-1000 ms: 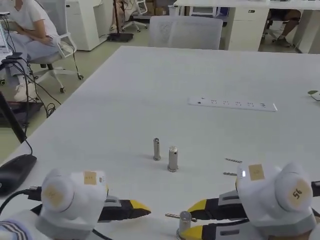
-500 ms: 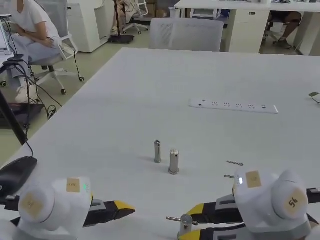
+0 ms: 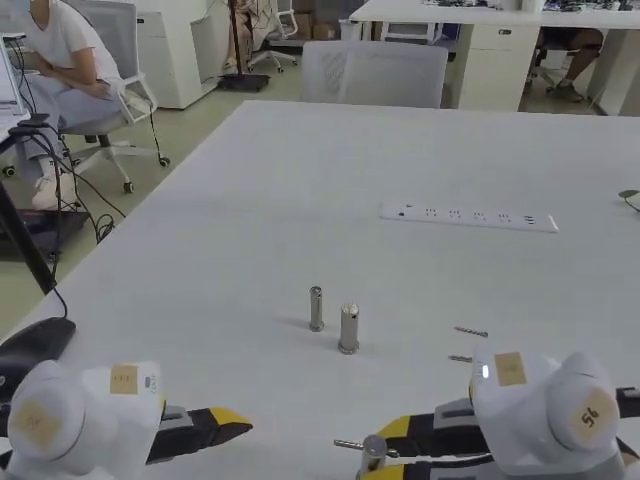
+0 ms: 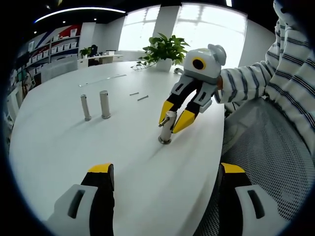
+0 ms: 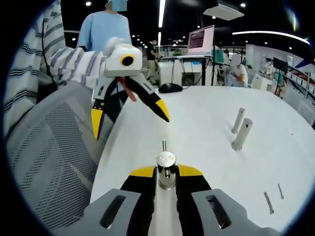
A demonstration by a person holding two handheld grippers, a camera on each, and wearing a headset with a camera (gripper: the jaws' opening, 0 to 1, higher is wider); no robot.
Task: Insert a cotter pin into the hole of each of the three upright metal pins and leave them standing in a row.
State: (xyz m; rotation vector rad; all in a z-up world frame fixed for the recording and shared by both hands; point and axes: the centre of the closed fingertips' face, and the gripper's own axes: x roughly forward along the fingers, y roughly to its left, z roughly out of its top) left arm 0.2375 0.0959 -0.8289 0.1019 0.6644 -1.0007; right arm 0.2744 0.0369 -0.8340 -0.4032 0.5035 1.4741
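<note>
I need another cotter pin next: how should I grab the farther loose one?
Probably pinch the cotter pin near one end, from above, jaws across its shaft. It lies flat on the table and is thin, so the other end is left free for inserting.

The right tool (image 5: 166, 173) clamps an upright metal pin (image 5: 166, 161) near the bench (image 5: 206, 110) edge, a cotter pin (image 5: 164, 145) poking from it. Two more pins (image 5: 242, 133) stand together farther in, with two loose cotter pins (image 5: 267, 202) apart from them. The left tool (image 5: 130, 120) has its jaws spread.
</note>
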